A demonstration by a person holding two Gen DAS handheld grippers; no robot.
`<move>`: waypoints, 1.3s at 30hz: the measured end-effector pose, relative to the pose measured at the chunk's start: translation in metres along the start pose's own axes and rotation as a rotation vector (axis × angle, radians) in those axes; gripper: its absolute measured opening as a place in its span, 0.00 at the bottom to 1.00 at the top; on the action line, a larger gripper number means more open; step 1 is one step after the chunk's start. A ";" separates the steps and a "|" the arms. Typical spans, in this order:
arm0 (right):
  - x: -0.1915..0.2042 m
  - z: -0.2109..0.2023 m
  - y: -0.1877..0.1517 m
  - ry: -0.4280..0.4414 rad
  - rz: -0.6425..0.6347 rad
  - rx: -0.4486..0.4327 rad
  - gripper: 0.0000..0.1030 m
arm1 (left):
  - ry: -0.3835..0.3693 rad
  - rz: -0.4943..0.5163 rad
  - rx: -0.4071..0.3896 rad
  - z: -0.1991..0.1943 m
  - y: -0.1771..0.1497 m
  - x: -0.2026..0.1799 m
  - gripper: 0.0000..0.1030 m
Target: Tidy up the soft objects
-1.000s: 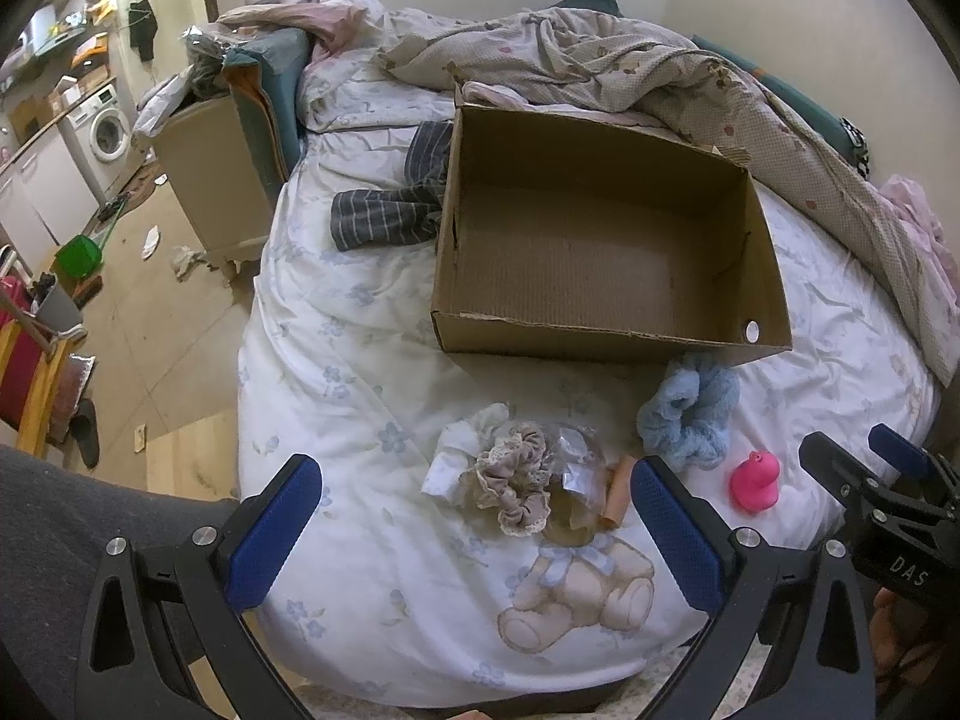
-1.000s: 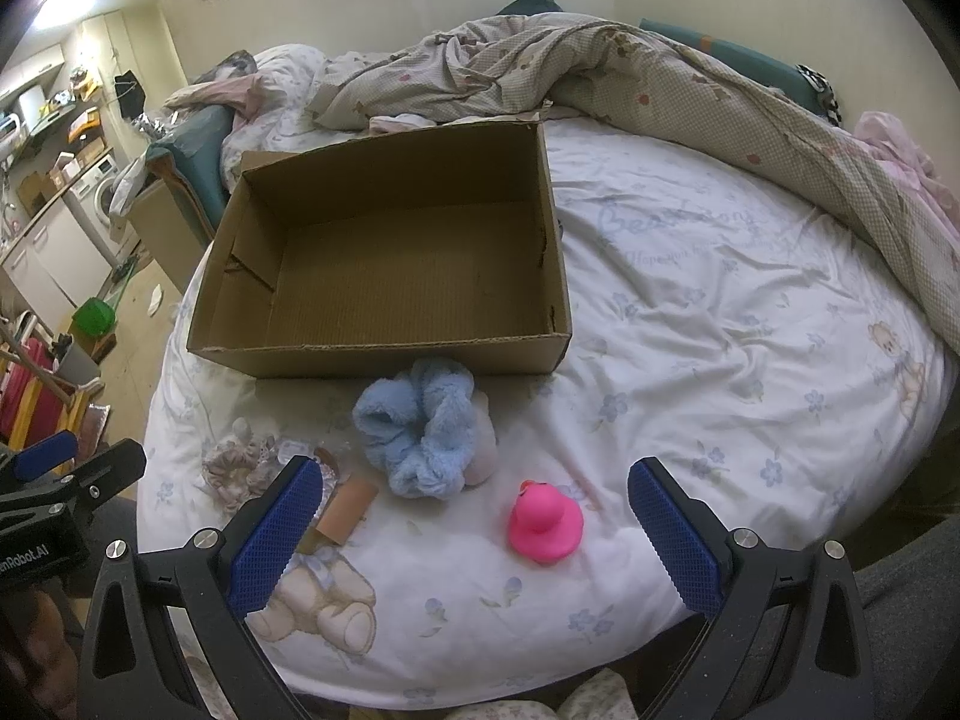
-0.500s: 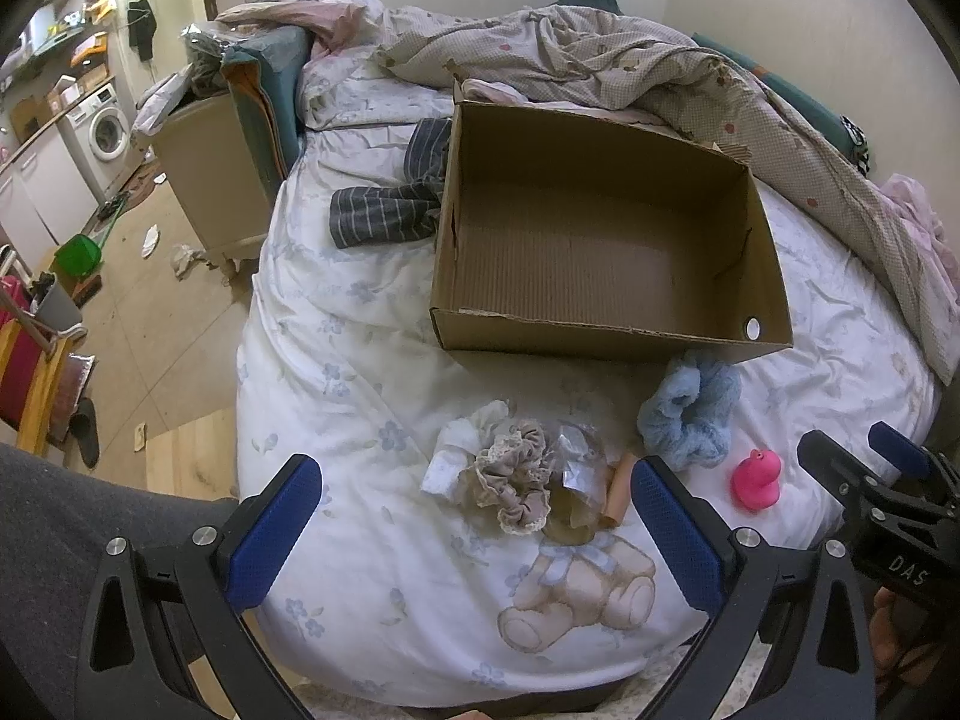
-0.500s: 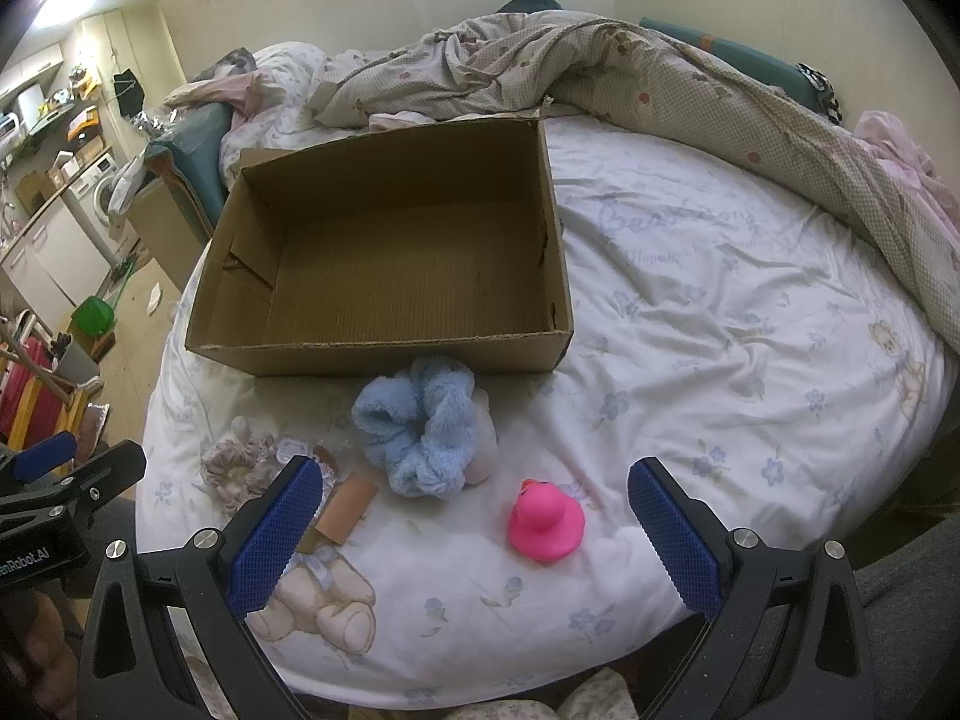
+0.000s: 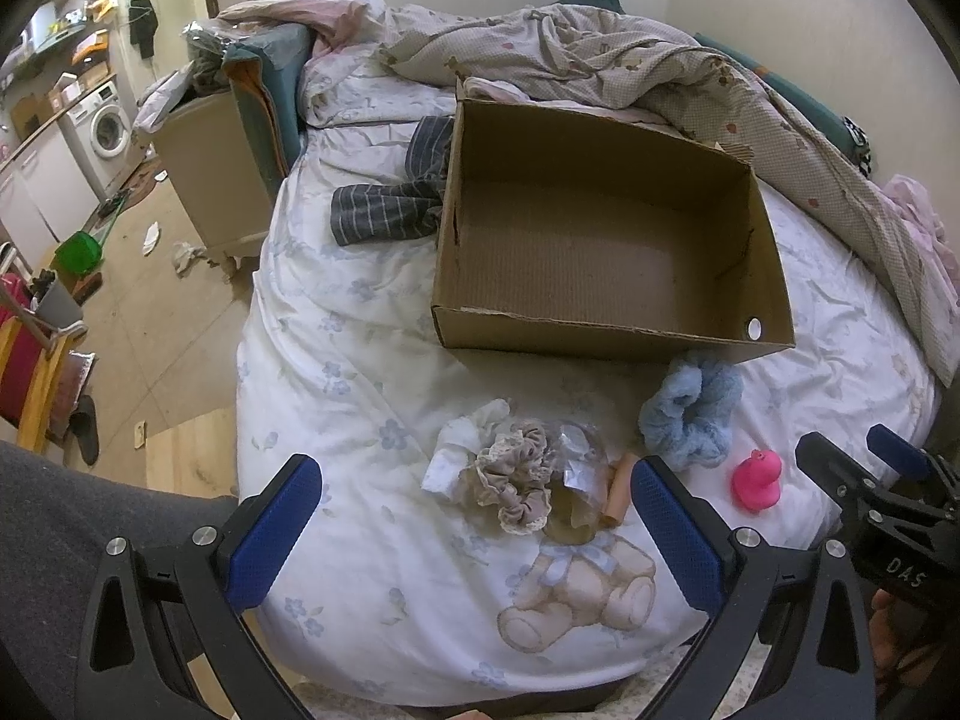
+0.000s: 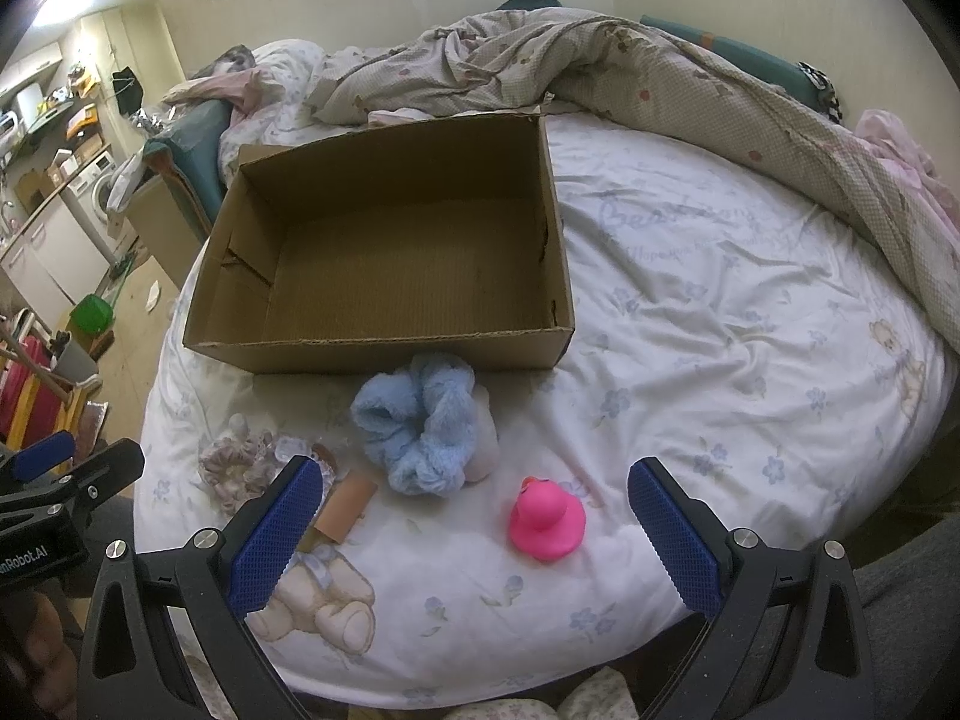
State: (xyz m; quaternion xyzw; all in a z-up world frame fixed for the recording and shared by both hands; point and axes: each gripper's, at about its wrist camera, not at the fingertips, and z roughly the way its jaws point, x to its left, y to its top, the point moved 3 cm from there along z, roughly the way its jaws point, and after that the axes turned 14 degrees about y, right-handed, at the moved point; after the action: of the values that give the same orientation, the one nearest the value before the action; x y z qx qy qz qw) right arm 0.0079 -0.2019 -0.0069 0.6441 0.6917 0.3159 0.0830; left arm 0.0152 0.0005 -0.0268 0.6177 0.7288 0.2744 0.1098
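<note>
- Left gripper (image 5: 477, 522) is hovering over the near edge of the bed (image 5: 360, 546), jaws spread wide, gripping nothing.
- Right gripper (image 6: 474, 531) is hovering beside it, jaws also spread wide, nothing between them; it is showing at the right edge of the left wrist view.
- Cardboard box (image 5: 606, 240) is sitting open on the bed, nothing showing inside it.
- Blue fluffy scrunchie (image 6: 417, 426) is lying just in front of the box's near wall, close to it; touching or not, cannot tell.
- Pink rubber duck (image 6: 546, 519) is sitting upright on the sheet, near the blue scrunchie, apart from it.
- Beige lace scrunchie (image 5: 516, 480) is lying in a small heap with a white cloth piece (image 5: 465, 444) and crinkled clear wrapping (image 5: 579, 480).
- Small tan tube (image 5: 618, 489) is lying just beside that heap.
- Striped grey garment (image 5: 390, 210) is lying against the box's left wall.
- Rumpled quilt (image 6: 600, 72) is bunching up behind the box.
</note>
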 end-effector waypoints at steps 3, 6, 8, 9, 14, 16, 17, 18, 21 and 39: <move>0.000 0.000 0.000 -0.001 0.001 -0.001 1.00 | 0.001 0.001 -0.003 0.000 -0.001 -0.001 1.00; 0.000 0.000 0.000 -0.003 0.001 -0.001 1.00 | 0.000 -0.001 -0.004 -0.001 -0.001 -0.001 1.00; -0.001 0.001 0.000 -0.003 0.004 -0.001 1.00 | -0.001 -0.003 -0.005 -0.002 -0.001 -0.002 1.00; -0.001 0.001 0.000 -0.003 0.005 0.000 1.00 | -0.002 -0.002 -0.005 -0.002 -0.001 -0.002 1.00; 0.000 0.000 0.000 -0.003 0.004 0.000 1.00 | 0.000 -0.003 -0.005 -0.002 -0.001 -0.001 1.00; -0.001 0.000 0.000 -0.002 0.004 0.000 1.00 | -0.001 -0.003 -0.006 -0.002 -0.001 -0.002 1.00; 0.000 0.000 0.000 -0.003 0.005 0.000 1.00 | -0.001 -0.003 -0.006 -0.002 -0.001 -0.002 1.00; -0.001 0.001 0.000 -0.004 0.005 -0.001 1.00 | -0.001 -0.002 -0.006 -0.002 -0.001 -0.002 1.00; -0.001 0.001 0.000 -0.002 0.006 0.002 1.00 | 0.001 -0.003 -0.002 -0.002 0.000 -0.001 1.00; -0.069 0.030 0.026 0.010 0.205 0.227 1.00 | 0.025 -0.045 0.108 0.025 -0.001 0.011 1.00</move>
State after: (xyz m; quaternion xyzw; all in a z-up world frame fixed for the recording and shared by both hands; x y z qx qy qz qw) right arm 0.0565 -0.2575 -0.0362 0.7151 0.6538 0.2457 -0.0265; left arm 0.0240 0.0179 -0.0462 0.6026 0.7576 0.2399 0.0734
